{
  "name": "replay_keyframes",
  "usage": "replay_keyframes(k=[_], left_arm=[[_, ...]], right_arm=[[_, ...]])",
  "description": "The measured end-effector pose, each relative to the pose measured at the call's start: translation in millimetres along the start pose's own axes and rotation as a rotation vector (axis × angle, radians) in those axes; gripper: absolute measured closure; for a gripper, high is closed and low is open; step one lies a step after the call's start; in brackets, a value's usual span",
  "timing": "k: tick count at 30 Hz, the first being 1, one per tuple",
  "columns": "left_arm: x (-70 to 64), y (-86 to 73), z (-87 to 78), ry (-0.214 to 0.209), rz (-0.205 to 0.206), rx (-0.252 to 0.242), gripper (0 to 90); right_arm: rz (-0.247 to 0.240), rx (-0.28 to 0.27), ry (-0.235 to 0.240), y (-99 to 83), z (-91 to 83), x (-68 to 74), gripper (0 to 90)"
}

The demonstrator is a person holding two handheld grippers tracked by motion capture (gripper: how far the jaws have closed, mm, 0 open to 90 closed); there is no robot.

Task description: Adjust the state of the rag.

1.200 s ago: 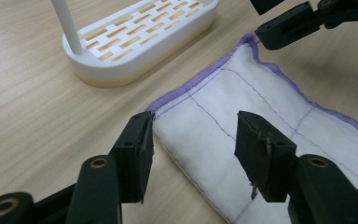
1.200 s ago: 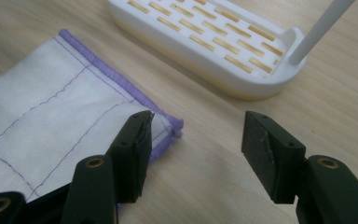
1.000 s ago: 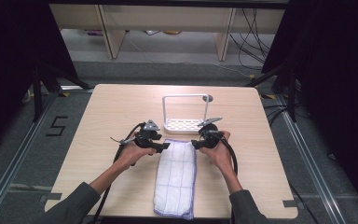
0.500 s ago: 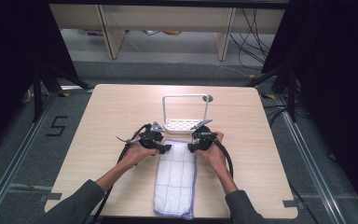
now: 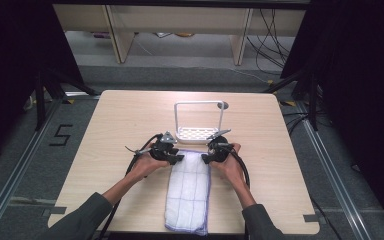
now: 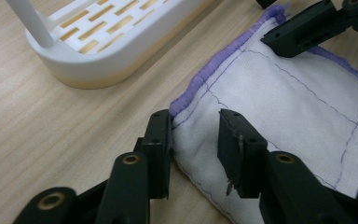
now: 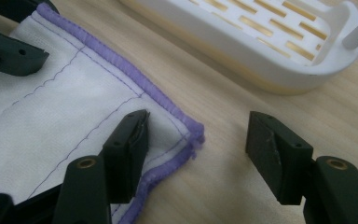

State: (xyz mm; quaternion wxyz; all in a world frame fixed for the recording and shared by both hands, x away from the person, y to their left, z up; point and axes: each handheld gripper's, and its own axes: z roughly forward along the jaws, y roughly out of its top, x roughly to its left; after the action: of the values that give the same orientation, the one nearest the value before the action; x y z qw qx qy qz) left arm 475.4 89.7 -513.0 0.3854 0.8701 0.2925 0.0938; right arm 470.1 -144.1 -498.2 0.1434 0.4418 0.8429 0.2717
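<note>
A white cloth (image 5: pixel 189 192) with a purple hem lies flat on the wooden surface (image 5: pixel 110 130), its long side running from the rack (image 5: pixel 198 134) toward the person, its far edge just short of the rack's tray. The rack is white, with a slotted tray and an upright frame; nothing sits between it and the cloth. The left hand-held gripper (image 5: pixel 176 158) is at the cloth's far-left corner and the right hand-held gripper (image 5: pixel 206 158) at the far-right corner, both just on the near side of the rack. A round dark spot (image 5: pixel 222 105) lies on the surface behind the rack. The high view gives this layout but not how the jaws stand. In the left gripper view the left hand-held gripper (image 6: pixel 195 151) has its jaws apart, one on the bare wood touching the hem, the other over the cloth (image 6: pixel 279 107), with the rack (image 6: pixel 116 46) just beyond. In the right gripper view the right hand-held gripper (image 7: pixel 198 140) has its jaws wide apart, one over the cloth (image 7: pixel 65 116), the other over bare wood, with the corner between them and the rack (image 7: pixel 261 42) near.
</note>
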Motion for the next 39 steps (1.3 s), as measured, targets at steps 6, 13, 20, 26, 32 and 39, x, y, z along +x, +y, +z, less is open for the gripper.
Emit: replay_keyframes(k=[6, 13, 20, 26, 32, 39], left_arm=[[-2.5, 0.1, 0.0, -0.017, 0.013, -0.003, 75.6], [-2.4, 0.0, 0.3, -0.025, 0.004, -0.008, 78.8], [-3.9, 1.0, 0.4, -0.014, 0.006, -0.015, 81.7], [-4.5, 2.5, -5.5, -0.023, 0.001, -0.041, 83.0], [-7.1, 6.8, -14.6, -0.039, -0.012, -0.073, 83.3], [-9.7, 10.2, -24.0, -0.064, -0.002, -0.082, 83.7]], right_arm=[[-0.001, -0.010, 0.034, -0.6, -0.5, 0.9, 54.7], [-0.008, -0.026, 0.095, -2.8, -0.4, 4.4, 78.8], [-0.008, -0.037, 0.120, -4.4, -1.6, 4.3, 84.0], [-0.021, -0.053, 0.113, -3.4, -7.3, 7.0, 84.4], [-0.032, -0.071, 0.116, -1.7, -13.6, 8.4, 84.6], [-0.042, -0.092, 0.127, -0.1, -21.7, 11.7, 84.6]])
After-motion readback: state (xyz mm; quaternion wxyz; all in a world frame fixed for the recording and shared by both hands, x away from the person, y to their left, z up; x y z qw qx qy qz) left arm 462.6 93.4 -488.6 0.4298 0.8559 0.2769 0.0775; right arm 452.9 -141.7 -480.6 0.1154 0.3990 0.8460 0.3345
